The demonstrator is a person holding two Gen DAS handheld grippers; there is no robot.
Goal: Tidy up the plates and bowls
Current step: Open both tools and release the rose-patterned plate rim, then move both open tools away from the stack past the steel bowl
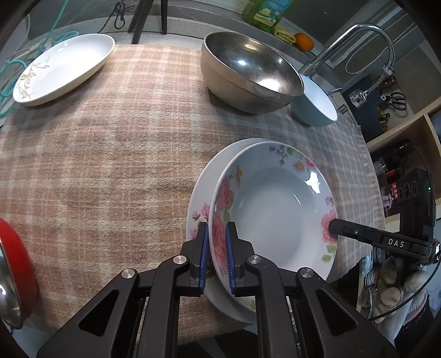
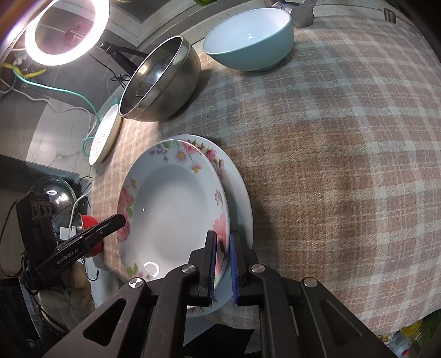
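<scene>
A deep floral plate (image 1: 275,203) (image 2: 171,209) sits on a flatter floral plate (image 1: 201,192) (image 2: 239,192) on the checked cloth. My left gripper (image 1: 216,253) is shut on the deep plate's near rim, one finger inside and one outside. My right gripper (image 2: 222,261) is shut on the opposite rim of the same plate; its finger also shows in the left wrist view (image 1: 358,232). A steel bowl (image 1: 248,71) (image 2: 162,79), a teal bowl (image 1: 314,104) (image 2: 250,38) and a white leaf-pattern plate (image 1: 63,66) (image 2: 106,132) stand farther off.
A red-rimmed pot lid (image 1: 13,275) lies at the cloth's left edge. A faucet (image 1: 358,41), a soap bottle (image 1: 267,11) and an orange (image 1: 303,41) are behind the bowls. A ring light (image 2: 66,30) stands beyond the table. Shelves (image 1: 408,132) are on the right.
</scene>
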